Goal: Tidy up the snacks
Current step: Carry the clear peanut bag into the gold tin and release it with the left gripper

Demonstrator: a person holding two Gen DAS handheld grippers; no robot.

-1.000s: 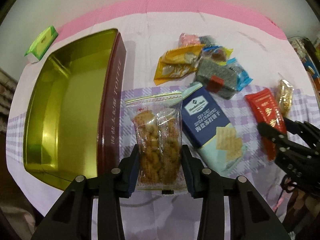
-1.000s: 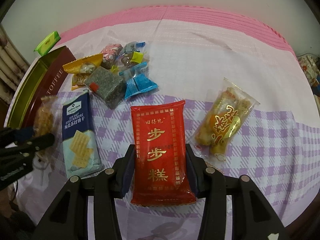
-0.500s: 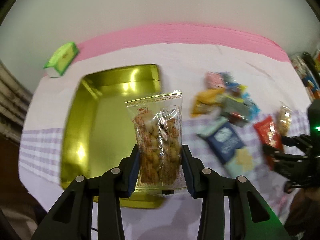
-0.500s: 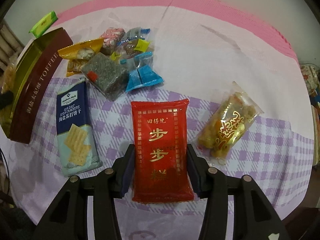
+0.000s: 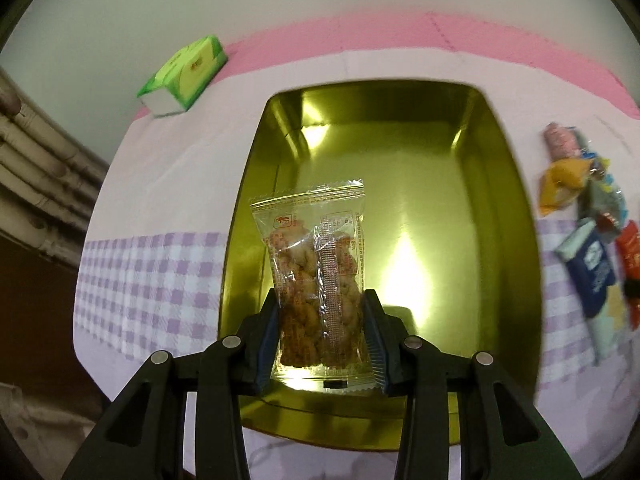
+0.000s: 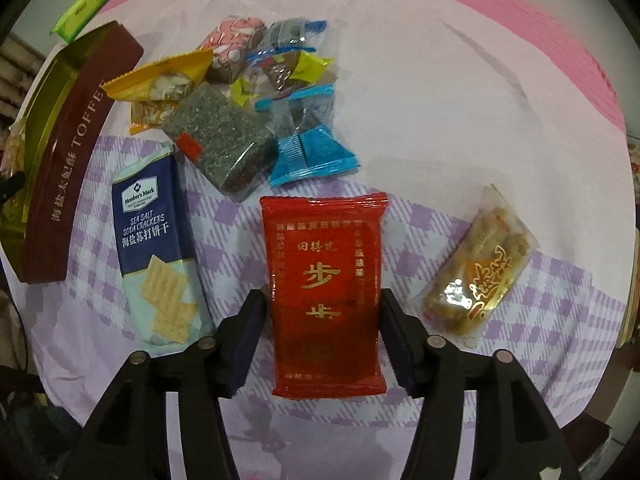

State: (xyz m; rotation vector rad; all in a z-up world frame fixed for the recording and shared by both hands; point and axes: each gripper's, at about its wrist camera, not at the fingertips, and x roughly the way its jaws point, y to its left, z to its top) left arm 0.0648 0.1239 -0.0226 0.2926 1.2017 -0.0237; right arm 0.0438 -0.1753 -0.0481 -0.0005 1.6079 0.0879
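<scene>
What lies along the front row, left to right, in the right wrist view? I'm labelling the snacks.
Toffee tin → blue cracker pack → red cake pack, between the right tongs → clear pack with gold print.

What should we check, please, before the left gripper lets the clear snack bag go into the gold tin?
1. Left gripper shut on the clear snack bag: ok.
2. Bag over the gold tin opening, inside its rim: ok.
3. Tin floor below free of other snacks: ok, only bare gold shows.
4. Height of bag above tin floor: cannot tell.
5. Right gripper clear of the tin: ok, it straddles the red packet on the tablecloth.
6. Right gripper gripping the red packet: not ok, gaps show at both fingers.
</scene>
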